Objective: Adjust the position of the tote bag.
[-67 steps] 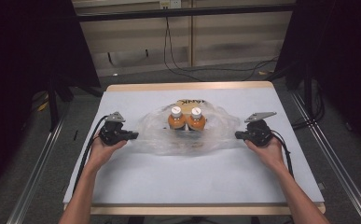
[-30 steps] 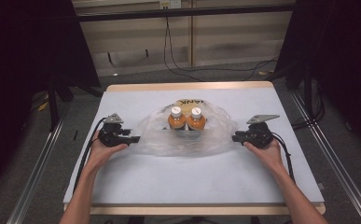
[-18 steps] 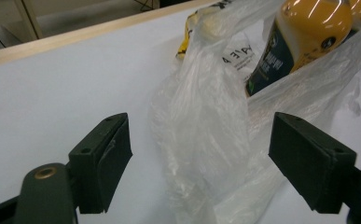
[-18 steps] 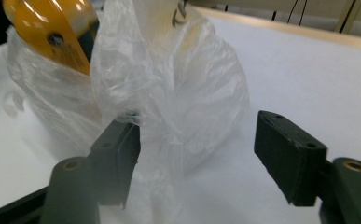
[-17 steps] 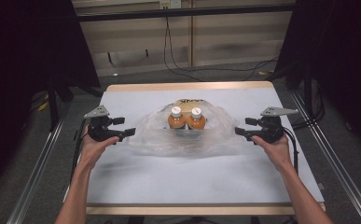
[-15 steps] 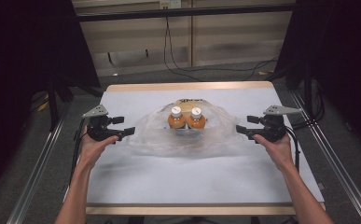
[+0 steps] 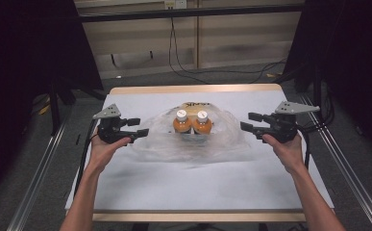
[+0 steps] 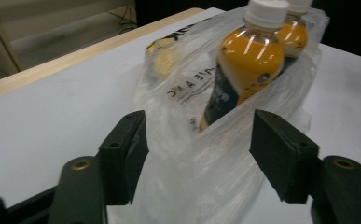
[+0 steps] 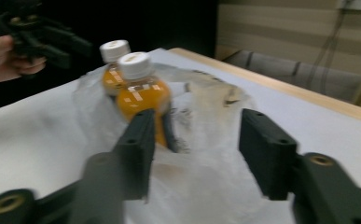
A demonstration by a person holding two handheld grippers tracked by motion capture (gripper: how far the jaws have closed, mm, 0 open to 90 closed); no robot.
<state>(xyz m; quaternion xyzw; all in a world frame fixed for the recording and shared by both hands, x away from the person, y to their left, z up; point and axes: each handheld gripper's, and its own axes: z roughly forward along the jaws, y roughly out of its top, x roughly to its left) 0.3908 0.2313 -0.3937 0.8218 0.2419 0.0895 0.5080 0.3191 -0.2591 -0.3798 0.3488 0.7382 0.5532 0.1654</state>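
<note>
Bottles (image 7: 192, 122) of orange drink, two of them with white caps, stand upright side by side inside a crumpled clear plastic bag (image 7: 188, 139) that lies spread on the white tabletop (image 7: 198, 183), a little behind the middle of the table in the high view. Print shows on the bag's film behind the bottles (black lettering, too creased to read). The left gripper (image 7: 134, 127) is held in the person's left hand (image 7: 104, 149) at the bag's left edge, its jaws pointing inward toward the bottles; they have just been closing but stand apart, and in the left gripper view the bag's film (image 8: 201, 158) lies in the gap between them with neither pad pressing on it. The right gripper (image 7: 250, 121) sits in the right hand (image 7: 284, 149) just off the bag's right edge, likewise aimed inward; its jaws have also just been closing, yet a clear gap remains, and the right gripper view, somewhat blurred, shows the bag (image 9: 197, 186) between them without a pinch. Each gripper carries a grey three-cornered plate on top and trails a cable. Beyond the table's wooden far edge (image 7: 193, 89) lies a grey floor with loose cables.
</note>
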